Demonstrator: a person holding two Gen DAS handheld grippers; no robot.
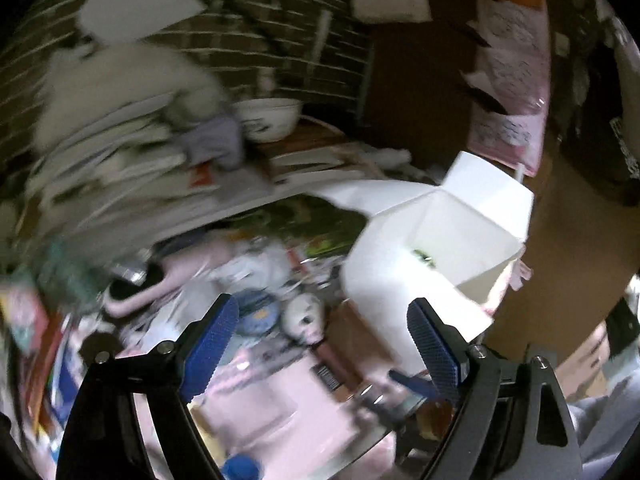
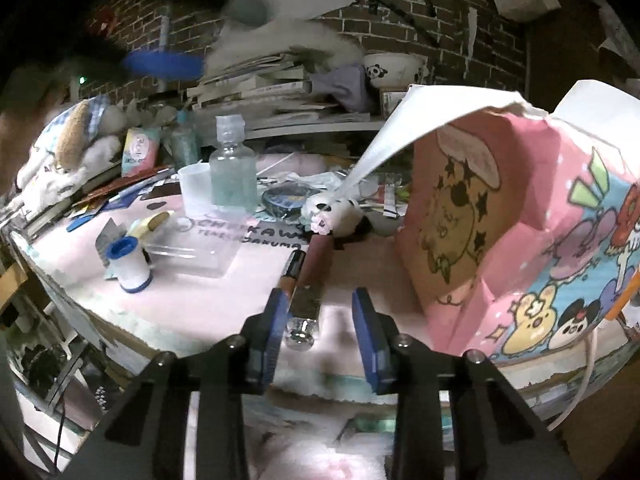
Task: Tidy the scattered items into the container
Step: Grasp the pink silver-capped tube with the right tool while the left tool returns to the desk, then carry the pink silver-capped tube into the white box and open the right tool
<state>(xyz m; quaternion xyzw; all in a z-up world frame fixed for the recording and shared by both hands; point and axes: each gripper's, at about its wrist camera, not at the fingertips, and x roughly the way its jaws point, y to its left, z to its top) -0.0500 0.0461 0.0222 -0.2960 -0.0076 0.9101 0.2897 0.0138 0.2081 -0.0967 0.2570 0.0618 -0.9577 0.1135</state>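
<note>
My right tongs point(image 2: 320, 316) sit apart around a long brown pen point(image 2: 303, 280) pointing away; my left tongs point(image 1: 324, 344) gape empty.

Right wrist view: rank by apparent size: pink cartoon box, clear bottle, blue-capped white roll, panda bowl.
1. pink cartoon box, largest, though nearest the camera, so inflated.
2. clear bottle.
3. and 4. blue-capped white roll and panda bowl look alike; the bowl sits farther back, so no ranking.
</note>
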